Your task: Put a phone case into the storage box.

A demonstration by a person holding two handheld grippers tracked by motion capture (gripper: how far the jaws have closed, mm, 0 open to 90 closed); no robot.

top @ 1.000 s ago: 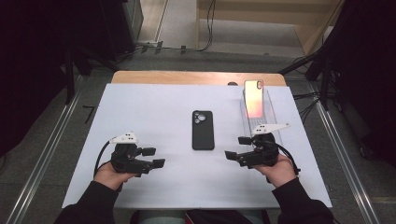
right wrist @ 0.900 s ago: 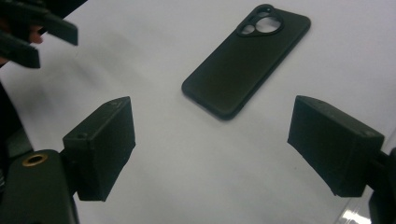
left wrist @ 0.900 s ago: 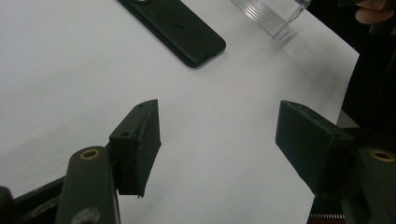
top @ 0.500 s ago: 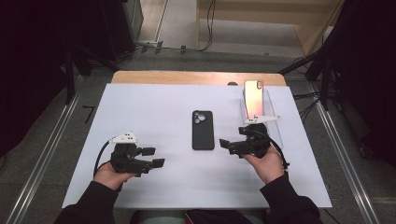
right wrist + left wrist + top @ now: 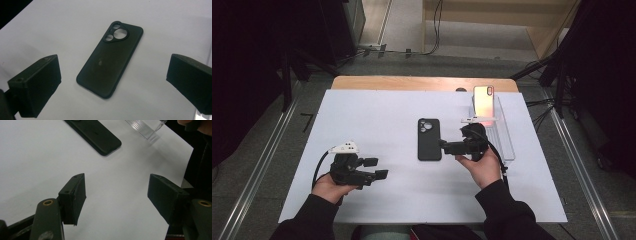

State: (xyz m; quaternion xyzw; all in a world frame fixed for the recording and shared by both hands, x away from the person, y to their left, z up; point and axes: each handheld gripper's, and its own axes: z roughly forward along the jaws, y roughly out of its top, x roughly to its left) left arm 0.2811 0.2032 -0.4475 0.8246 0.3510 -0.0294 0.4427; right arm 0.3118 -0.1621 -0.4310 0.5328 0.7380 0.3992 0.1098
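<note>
Right claw (image 5: 445, 145) is spread wide beside the black phone case (image 5: 429, 139); I'd straddle its long edges squarely, then pinch.

Left gripper (image 5: 379, 168) just sits low with jaws partly apart, nothing in them. Right gripper (image 5: 446, 146) points left; its jaws have just been opening wide, empty.

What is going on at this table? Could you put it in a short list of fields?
Surface: white table
Middle of table: black phone case, lying flat, camera cutout up
Back right: phone propped upright in a clear stand
Right gripper: jaws open, have just been opening, nothing between them, aimed at the case, close beside it
Left gripper: jaws open, empty, near the front left
Case: not yet gripped
</note>
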